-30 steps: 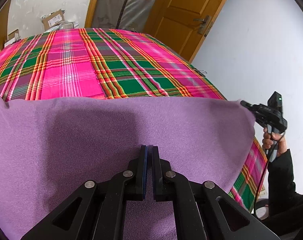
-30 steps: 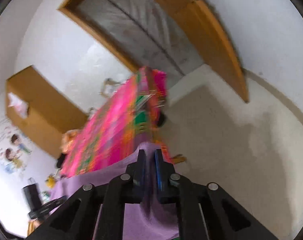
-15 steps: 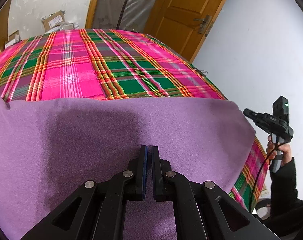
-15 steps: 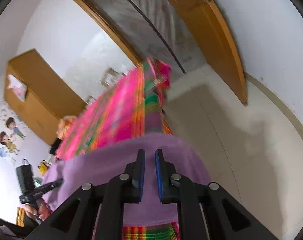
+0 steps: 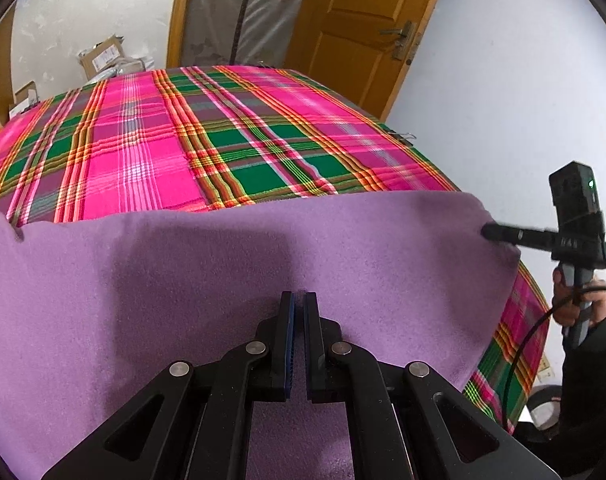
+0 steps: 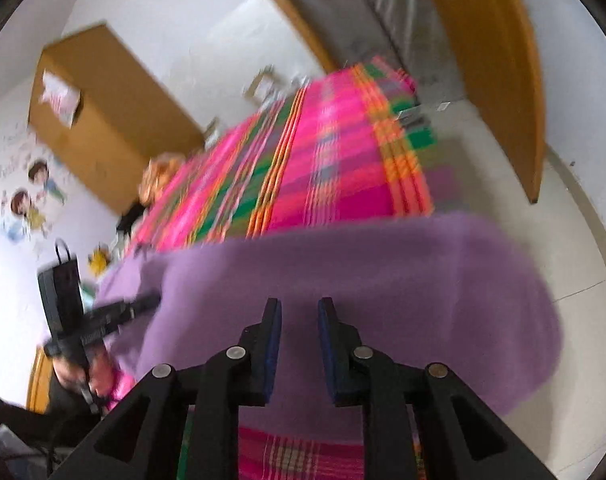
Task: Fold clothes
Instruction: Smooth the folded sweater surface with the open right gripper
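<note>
Lying on plaid cover (image 5: 223, 152), purple cloth (image 5: 183, 280), right hand-held gripper (image 6: 299, 312) parted

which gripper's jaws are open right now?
The right gripper: a clear gap shows between its jaws above the purple cloth. The left gripper has its jaws nearly together, seemingly pinching that cloth.

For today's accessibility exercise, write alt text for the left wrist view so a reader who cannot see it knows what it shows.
The left gripper, fingers nearly together, is over a purple cloth spread across a bed with a pink and green plaid sheet. At the right, a hand holds the right gripper at the cloth's far corner. Behind are a wooden door and white wall.
</note>
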`<state>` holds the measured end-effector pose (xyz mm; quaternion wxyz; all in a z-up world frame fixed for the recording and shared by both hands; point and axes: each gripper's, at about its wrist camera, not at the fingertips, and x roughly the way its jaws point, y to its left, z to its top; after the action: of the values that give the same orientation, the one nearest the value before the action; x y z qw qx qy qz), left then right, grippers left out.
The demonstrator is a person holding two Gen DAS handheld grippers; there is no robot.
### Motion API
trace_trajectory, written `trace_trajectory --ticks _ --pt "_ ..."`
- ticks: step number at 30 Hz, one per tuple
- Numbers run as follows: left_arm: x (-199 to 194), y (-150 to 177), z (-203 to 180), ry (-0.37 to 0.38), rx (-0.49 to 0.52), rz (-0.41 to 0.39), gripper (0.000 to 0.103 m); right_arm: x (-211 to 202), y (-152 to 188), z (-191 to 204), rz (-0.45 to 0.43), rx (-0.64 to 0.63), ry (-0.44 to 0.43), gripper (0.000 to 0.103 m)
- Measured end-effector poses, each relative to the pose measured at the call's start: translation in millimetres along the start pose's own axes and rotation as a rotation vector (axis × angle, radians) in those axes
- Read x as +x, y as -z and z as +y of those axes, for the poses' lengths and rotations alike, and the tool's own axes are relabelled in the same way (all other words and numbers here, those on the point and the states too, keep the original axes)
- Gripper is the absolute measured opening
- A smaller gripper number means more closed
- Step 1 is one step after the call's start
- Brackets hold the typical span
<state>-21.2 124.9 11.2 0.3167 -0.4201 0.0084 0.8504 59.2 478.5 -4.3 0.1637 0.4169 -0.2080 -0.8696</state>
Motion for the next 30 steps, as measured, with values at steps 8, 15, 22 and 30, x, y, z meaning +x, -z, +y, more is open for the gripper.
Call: trace_trajectory --ticks 8,15,22,30 --pt "1.3 0.6 -3.6 -0.019 0.017 0.003 0.004 -36.4 24.6 17.5 -0.184 -0.110 0.112 0.019" --pt "0.7 1.9 -10.9 -0.059 0.045 0.000 0.004 -72.6 44.3 45.8 -0.338 -0.249 0.213 0.031" --pt "-3.1 5.3 -24.7 -0.121 0.077 -0.015 0.004 -40.9 50.6 59.8 -0.258 -0.209 0.313 0.031" --pt "-3.3 17.1 -40.9 -0.086 0.135 -0.010 0.004 -0.1 36.0 59.5 -0.134 -0.219 0.300 0.022"
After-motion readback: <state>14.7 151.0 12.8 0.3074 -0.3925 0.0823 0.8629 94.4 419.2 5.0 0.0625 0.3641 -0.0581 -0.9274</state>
